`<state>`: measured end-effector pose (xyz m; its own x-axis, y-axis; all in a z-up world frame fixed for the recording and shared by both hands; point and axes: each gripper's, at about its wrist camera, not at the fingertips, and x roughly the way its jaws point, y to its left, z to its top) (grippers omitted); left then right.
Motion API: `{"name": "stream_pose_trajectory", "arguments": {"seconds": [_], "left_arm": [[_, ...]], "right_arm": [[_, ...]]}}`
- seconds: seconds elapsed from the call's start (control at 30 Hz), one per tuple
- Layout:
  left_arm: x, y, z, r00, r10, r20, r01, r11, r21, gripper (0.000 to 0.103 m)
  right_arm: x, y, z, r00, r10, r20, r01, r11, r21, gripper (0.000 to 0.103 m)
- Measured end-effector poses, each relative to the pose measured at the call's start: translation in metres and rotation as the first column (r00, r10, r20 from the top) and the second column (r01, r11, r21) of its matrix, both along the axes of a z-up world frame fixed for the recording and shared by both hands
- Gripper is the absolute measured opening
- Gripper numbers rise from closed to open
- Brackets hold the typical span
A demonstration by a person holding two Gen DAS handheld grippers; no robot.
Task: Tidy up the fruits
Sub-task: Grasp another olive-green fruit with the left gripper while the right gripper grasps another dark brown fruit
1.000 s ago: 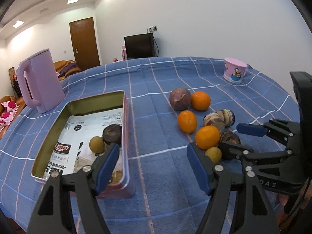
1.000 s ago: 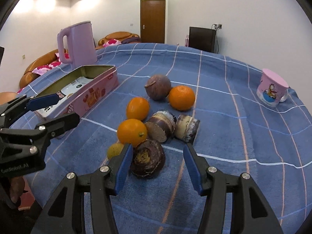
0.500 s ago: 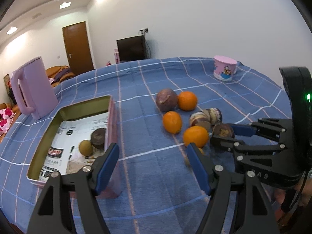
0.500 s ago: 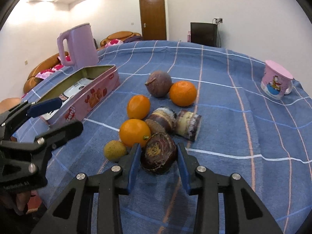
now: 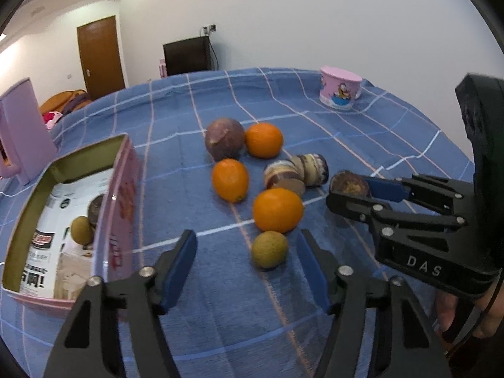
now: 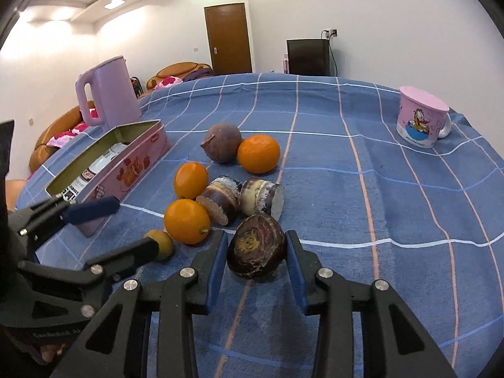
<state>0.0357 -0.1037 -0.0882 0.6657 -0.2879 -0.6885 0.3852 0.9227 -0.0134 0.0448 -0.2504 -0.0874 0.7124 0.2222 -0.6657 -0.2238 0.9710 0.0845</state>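
Three oranges (image 6: 258, 154), three dark brown tubers; right gripper (image 6: 255, 253) clamps one dark brown round tuber (image 6: 256, 247); left gripper (image 5: 247, 263), jaws apart and just closing, "DAS".

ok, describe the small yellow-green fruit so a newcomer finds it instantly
Start at the pink tin on the blue checked cloth, then look to the fruit cluster beside it. The small yellow-green fruit lies at the cluster's near edge, touching an orange; it is the smallest piece there.

"DAS" in pale letters on the black body of the right gripper (image 5: 357, 190), left wrist view. Printed paper (image 5: 47, 245) lining the pink tin (image 5: 118, 201) has black and red print, too small to read.
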Motion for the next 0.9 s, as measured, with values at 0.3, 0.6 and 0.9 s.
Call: {"name": "stream_pose_trajectory", "arguments": {"seconds": [0.3, 0.6, 0.9], "left_arm": [[0.006, -0.006, -0.013, 0.997, -0.044, -0.06, 0.043, 0.999, -0.024, 0.028], [0.001, -0.001, -0.009, 0.999, -0.036, -0.023, 0.035, 0.998, -0.046, 0.028], [-0.004, 0.004, -0.002, 0.999, -0.015, 0.028, 0.017, 0.998, -0.065, 0.028]], "right_arm": [[-0.001, 0.003, -0.001, 1.0, 0.008, -0.002, -0.008, 1.0, -0.016, 0.039], [-0.01, 0.005, 0.004, 0.998, 0.038, 0.057, -0.037, 0.999, -0.02, 0.039], [-0.017, 0.008, 0.007, 0.993, 0.056, 0.106, -0.053, 0.998, -0.025, 0.039]]}}
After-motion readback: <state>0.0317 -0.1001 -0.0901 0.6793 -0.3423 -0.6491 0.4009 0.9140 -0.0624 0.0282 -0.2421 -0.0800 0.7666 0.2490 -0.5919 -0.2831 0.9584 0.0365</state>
